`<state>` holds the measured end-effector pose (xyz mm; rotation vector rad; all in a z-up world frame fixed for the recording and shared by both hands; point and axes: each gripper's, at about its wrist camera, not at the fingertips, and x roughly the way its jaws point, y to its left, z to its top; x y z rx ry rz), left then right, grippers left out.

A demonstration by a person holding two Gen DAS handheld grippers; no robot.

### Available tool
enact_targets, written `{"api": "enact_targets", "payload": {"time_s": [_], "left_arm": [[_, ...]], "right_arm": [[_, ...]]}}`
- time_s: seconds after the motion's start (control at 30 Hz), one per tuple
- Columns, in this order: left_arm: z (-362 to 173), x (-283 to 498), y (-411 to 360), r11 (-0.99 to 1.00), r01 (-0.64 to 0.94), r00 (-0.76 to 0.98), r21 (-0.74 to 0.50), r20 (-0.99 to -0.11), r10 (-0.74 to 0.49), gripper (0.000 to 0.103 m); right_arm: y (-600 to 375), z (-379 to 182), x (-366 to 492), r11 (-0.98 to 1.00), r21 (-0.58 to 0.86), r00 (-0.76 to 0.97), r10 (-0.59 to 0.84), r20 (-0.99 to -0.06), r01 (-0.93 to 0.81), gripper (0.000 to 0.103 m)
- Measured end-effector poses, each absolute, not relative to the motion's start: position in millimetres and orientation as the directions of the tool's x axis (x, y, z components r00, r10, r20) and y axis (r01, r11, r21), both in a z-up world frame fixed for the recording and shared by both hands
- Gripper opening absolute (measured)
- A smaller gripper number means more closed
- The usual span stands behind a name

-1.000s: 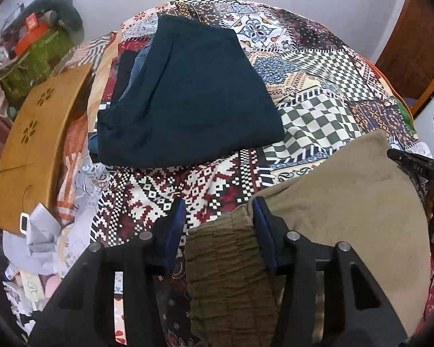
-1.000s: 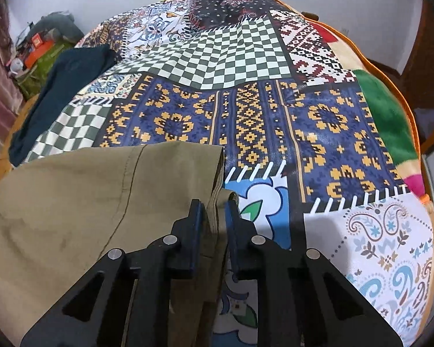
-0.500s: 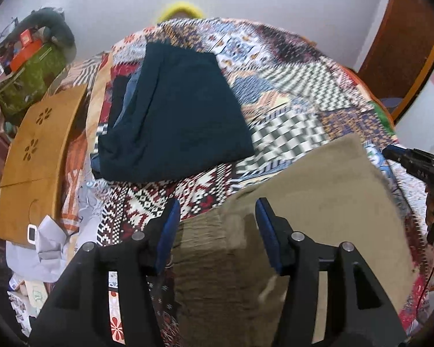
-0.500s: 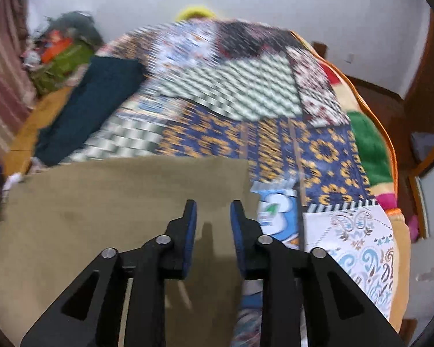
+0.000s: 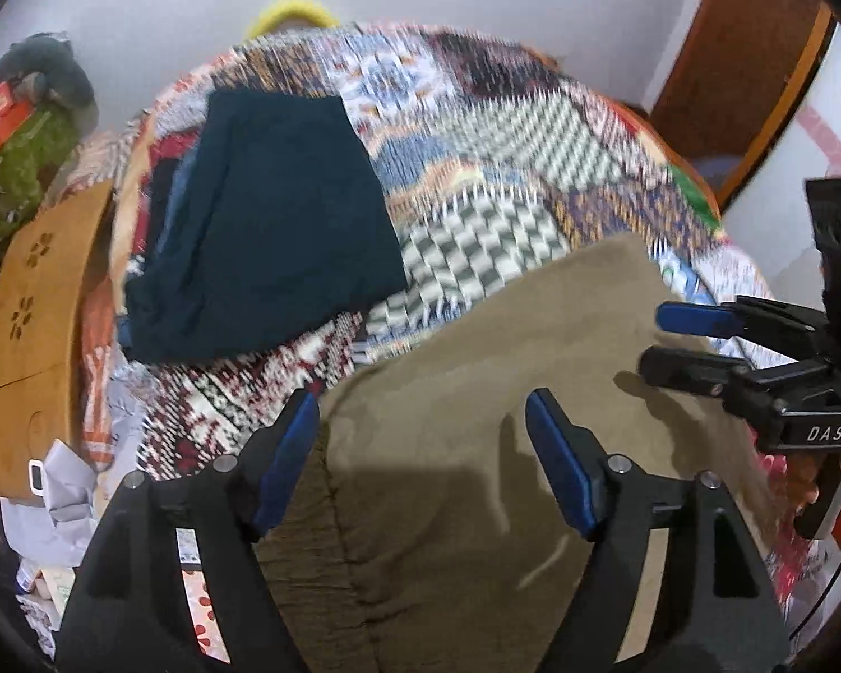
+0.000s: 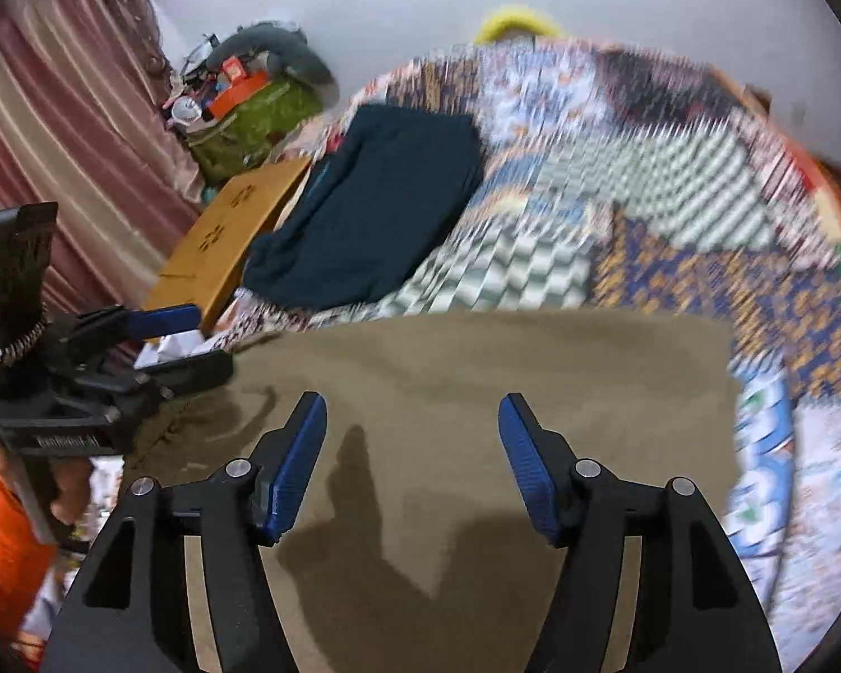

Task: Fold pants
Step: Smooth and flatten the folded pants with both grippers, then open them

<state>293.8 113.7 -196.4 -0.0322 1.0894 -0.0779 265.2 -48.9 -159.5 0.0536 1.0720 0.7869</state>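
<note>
Patchwork bedspread [image 6: 673, 235], dark garment [image 5: 275, 235] beyond olive pants [image 6: 476, 392]; both tools opening, empty.

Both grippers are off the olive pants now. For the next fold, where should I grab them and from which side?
My suggestion: take the olive pants at the two far corners of their straight far edge. That edge lies flat on the patchwork bedspread. Come from above, the opening left gripper at the left corner, the opening right gripper at the right, then draw the edge toward you. Nothing sits between either pair of jaws.
</note>
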Motion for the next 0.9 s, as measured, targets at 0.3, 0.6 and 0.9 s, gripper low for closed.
{"api": "enact_targets", "payload": {"time_s": [0.3,0.6,0.9], "left_arm": [[-221.2,268.6,95.8,0.993,0.107,0.436,0.048,-0.9,-0.003,0.08],[-213.6,241.0,113.0,0.999,0.037,0.453,-0.032,-0.891,-0.045,0.087],[-208.0,202.4,122.9,0.999,0.02,0.479,0.05,-0.877,0.035,0.091]], "right_arm": [[-50.4,-196.8,240.9,0.733,0.345,0.167,0.526,-0.834,-0.587,0.072],[-100.2,-187.2,213.5,0.776,0.32,0.237,0.507,-0.829,-0.543,0.073],[-149.7,-197.6,178.2,0.82,0.349,0.276,0.502,-0.819,-0.454,0.08]]}}
